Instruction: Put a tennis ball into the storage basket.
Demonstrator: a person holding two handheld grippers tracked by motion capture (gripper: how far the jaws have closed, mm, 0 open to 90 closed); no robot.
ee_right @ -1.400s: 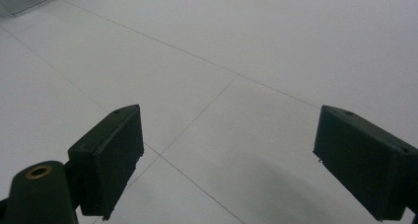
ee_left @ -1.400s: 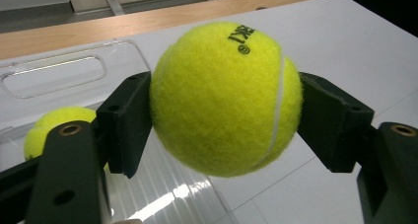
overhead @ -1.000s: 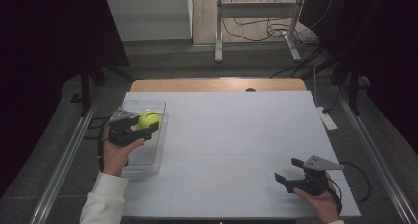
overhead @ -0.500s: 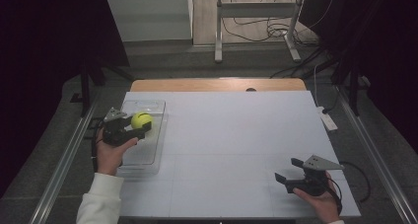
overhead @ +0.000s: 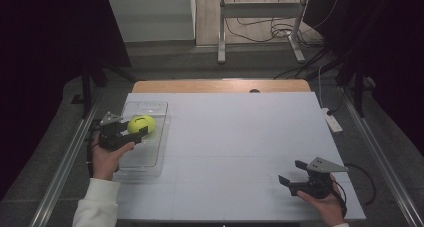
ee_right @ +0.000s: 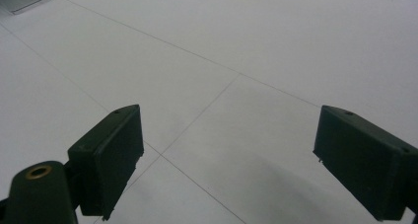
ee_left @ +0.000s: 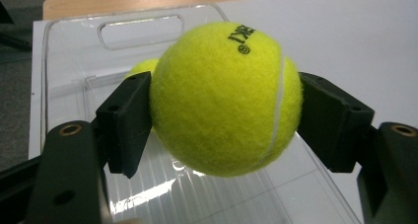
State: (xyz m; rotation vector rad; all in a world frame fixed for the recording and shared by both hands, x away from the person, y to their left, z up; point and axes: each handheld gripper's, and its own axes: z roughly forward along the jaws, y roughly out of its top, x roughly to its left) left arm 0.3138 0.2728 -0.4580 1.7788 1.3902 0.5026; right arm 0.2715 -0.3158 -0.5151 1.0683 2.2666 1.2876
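Note:
A yellow-green tennis ball (overhead: 141,123) is held just above a clear plastic tray (overhead: 150,154) at the table's left side. My left gripper (overhead: 136,128) is shut on the ball, a jaw pressing each side. In the left gripper view the ball (ee_left: 224,98) sits between the black jaws of the left gripper (ee_left: 224,120), with the tray (ee_left: 69,51) beneath and a faint reflection of the ball in its plastic. My right gripper (overhead: 291,171) rests low at the table's front right, open and holding nothing. In its own view the right gripper (ee_right: 229,135) has only white tabletop between its jaws.
The white table top (overhead: 240,137) has a wooden strip (overhead: 220,86) along its far edge. A white power strip (overhead: 332,121) lies at the right edge. Metal stand legs and cables (overhead: 260,32) are on the floor behind the table.
My left gripper has carried the ball a little to the left over the tray. The right gripper has not moved.

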